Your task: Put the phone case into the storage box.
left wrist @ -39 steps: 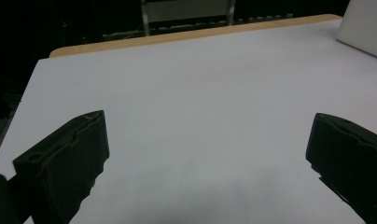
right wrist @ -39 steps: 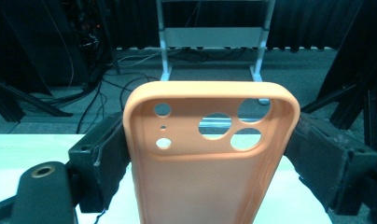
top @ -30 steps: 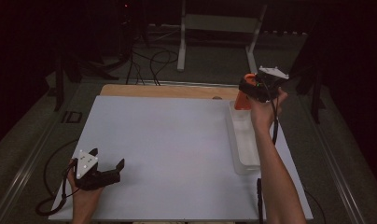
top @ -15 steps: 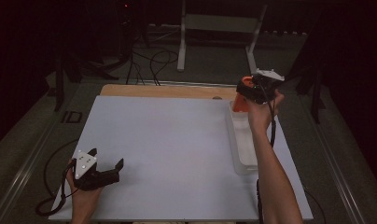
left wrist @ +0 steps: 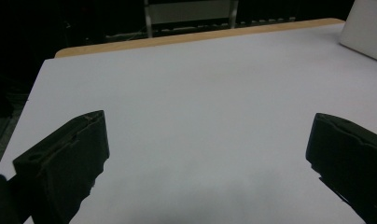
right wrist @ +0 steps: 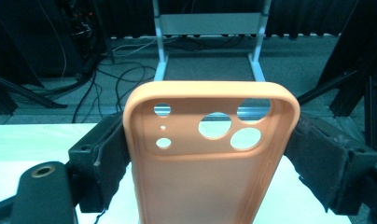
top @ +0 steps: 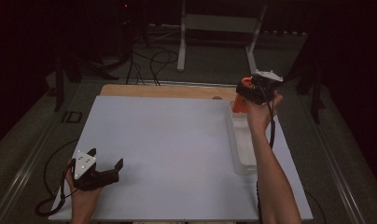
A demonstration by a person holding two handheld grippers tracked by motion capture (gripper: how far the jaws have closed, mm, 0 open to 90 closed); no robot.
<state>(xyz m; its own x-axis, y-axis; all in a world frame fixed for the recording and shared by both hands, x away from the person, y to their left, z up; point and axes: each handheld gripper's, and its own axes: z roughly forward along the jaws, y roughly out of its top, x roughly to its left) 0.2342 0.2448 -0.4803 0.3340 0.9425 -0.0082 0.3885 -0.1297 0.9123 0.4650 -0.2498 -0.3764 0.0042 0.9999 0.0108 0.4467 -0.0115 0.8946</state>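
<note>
An orange phone case (right wrist: pixel 210 158) with several camera holes stands upright between my right gripper's jaws, which press on its two long sides. In the high view that right gripper (top: pixel 248 93) is held in the air over the far end of a clear plastic tray (top: pixel 245 161), with the orange phone case (top: pixel 239 103) hanging under it. My left gripper (top: pixel 107 169) rests low over the near left corner of the white table top (top: pixel 168 149), jaws wide apart. In the left gripper view, nothing lies between the two black fingers (left wrist: pixel 70 158) but bare white surface.
A wooden strip (top: pixel 168 91) runs along the table's far edge. Beyond it stand a metal frame (top: pixel 219 28) and loose floor cables (top: pixel 151 60) in the dark. The tray's corner (left wrist: pixel 366 32) shows at upper right in the left gripper view.
My right gripper has drifted slightly left and down with the orange case still in it. The left gripper has stayed where it was.
</note>
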